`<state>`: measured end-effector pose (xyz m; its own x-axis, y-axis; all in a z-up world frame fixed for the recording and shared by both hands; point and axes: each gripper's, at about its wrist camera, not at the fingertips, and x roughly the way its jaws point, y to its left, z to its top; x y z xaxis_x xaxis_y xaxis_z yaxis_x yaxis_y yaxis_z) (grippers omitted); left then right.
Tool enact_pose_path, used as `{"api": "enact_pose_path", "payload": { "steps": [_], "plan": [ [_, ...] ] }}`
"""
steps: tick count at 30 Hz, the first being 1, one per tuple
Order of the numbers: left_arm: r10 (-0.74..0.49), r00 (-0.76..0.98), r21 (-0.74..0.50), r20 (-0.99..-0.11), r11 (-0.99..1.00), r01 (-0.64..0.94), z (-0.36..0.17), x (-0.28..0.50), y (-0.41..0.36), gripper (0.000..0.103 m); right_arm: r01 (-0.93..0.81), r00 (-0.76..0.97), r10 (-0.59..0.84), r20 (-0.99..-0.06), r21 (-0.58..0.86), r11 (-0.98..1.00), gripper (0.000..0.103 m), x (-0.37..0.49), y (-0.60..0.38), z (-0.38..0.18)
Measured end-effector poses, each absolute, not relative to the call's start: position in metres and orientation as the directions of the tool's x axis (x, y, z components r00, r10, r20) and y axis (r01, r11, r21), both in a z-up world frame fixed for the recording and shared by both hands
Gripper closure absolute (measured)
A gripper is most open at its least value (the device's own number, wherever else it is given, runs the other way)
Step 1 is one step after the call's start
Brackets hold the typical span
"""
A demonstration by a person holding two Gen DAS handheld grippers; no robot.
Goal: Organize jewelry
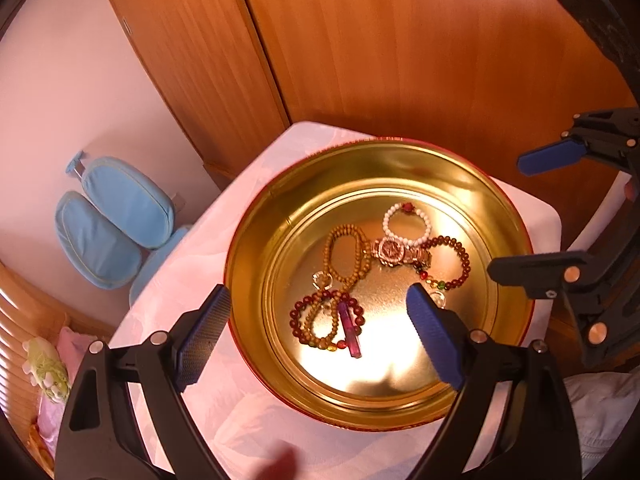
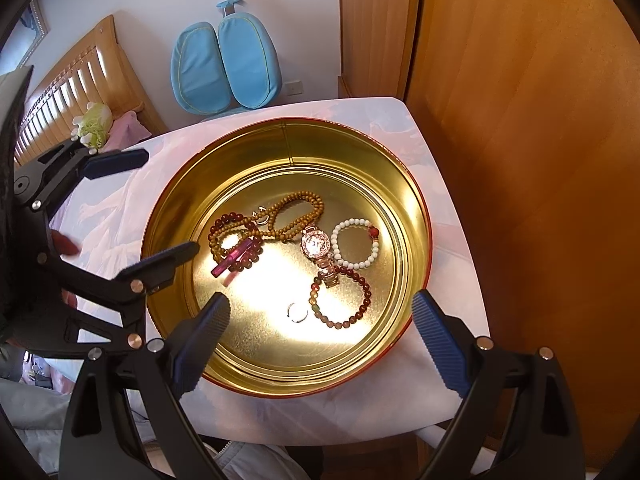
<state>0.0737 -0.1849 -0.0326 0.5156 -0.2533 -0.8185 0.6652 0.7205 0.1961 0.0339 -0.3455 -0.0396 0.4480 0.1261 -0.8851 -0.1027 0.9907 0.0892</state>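
Observation:
A round gold tin sits on a small white table. In it lie a brown wooden bead strand, a dark red bead bracelet with a purple crystal, a gold watch, a white bead bracelet, a red-brown bead bracelet and a silver ring. My left gripper is open and empty above the tin's near-left side. My right gripper is open and empty above the tin's near edge.
The white table stands against a wooden wardrobe. A light blue chair is beyond the table. A bed with a wooden headboard and a green plush toy lies to the left.

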Motion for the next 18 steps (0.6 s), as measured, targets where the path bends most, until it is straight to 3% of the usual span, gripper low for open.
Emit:
{"api": "enact_pose_path", "payload": {
  "steps": [18],
  "plan": [
    [-0.168, 0.595, 0.304, -0.786, 0.733, 0.609, -0.028, 0.061, -0.186, 0.015, -0.171, 0.452, 0.178, -0.874, 0.112, 0.979, 0.010, 0.041, -0.347, -0.038]
  ]
}}
